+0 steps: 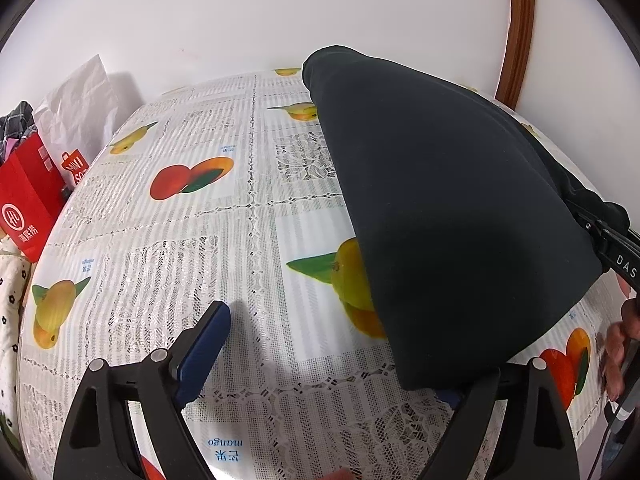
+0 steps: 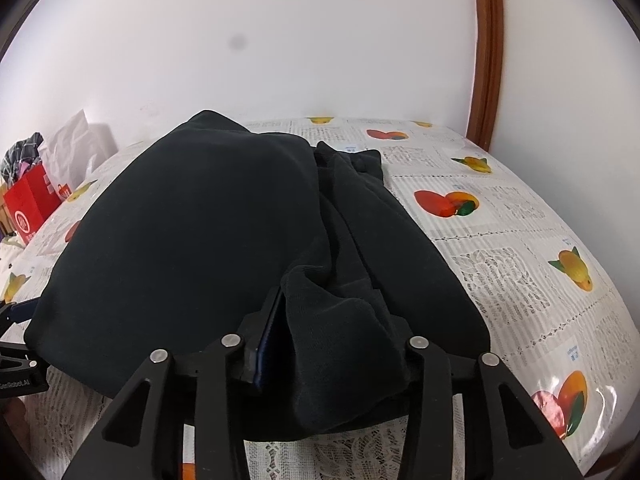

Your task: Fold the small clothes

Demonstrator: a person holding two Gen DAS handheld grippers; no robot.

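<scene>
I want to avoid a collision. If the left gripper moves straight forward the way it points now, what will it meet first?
Probably nothing soon. Ahead of the left gripper lies bare tablecloth, then the wall. The black garment covers only the right-side finger; depth is uncertain.

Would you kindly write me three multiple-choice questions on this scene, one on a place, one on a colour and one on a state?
1. Where is the red bag?
A. at the left edge of the table
B. on the dark garment
C. hanging on the wall

2. What colour is the garment?
A. white
B. near black
C. yellow

3. How are the left tongs?
A. shut on the red bag
B. out of view
C. wide open, one finger under the garment's edge

Answers:
1 A: the bag stands beside the fruit-print tablecloth at far left.
2 B: the cloth looks very dark in both views.
3 C: the blue finger stands free, far from the other, which the cloth covers.
</scene>
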